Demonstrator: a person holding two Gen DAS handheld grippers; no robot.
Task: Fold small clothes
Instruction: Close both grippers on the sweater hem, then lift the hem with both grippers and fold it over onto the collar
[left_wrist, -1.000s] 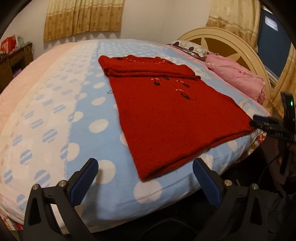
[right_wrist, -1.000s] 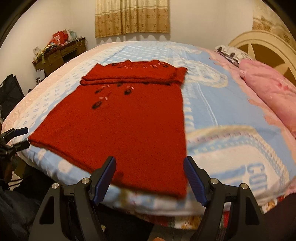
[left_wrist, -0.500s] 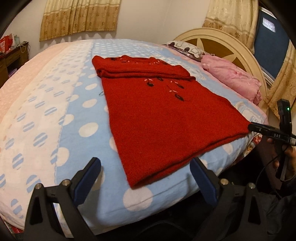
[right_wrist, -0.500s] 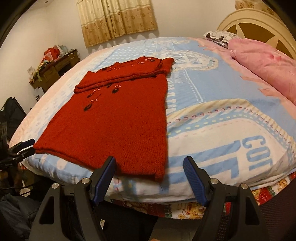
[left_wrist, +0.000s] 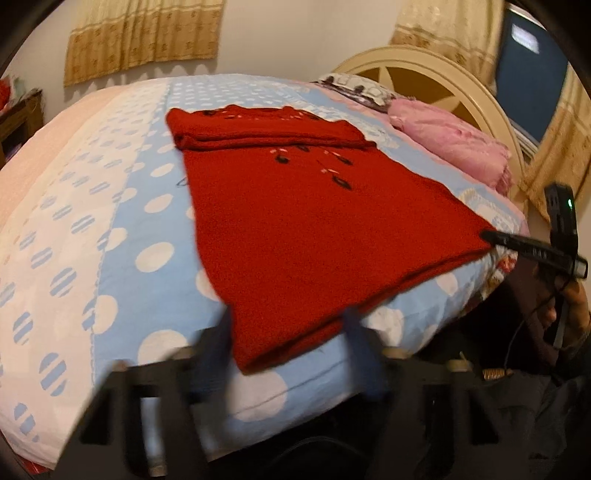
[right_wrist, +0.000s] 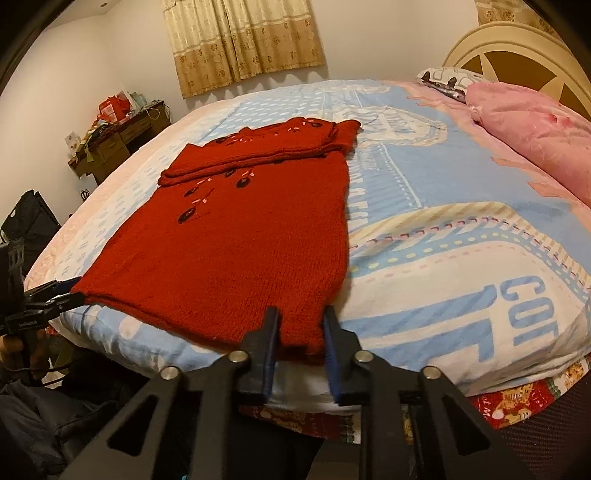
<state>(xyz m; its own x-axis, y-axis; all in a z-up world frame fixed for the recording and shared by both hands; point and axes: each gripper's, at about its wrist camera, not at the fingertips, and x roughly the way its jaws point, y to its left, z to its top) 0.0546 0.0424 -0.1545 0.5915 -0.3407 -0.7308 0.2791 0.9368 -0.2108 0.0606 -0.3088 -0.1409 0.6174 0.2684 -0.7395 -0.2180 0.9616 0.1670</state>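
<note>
Two blurred fingers of the left gripper (left_wrist: 291, 347) straddle the near corner of the red sweater (left_wrist: 314, 229) in the left wrist view, one on each side of the hem, with a clear gap between them; whether they touch the knit cannot be told through the blur. The sweater lies flat on the polka-dot bedspread (left_wrist: 92, 229), its far end folded over into a thick band. At the sweater's right-hand near corner the right gripper (left_wrist: 493, 236) meets the hem edge-on. Beyond the sweater, a pink pillow (left_wrist: 454, 146) rests against the cream headboard (left_wrist: 424, 70).

From the right wrist view, the right gripper (right_wrist: 300, 332) stands with its fingers narrowed around the sweater's (right_wrist: 236, 240) near corner, the hem lying between the blue pads (right_wrist: 272, 347); a slim gap shows on either side, so contact is uncertain. At the sweater's opposite near corner the left gripper (right_wrist: 72, 293) reaches the hem, its tips close together. Left of the sweater, past the bedspread (right_wrist: 443, 229), stands a cluttered wooden desk (right_wrist: 118, 136).
</note>
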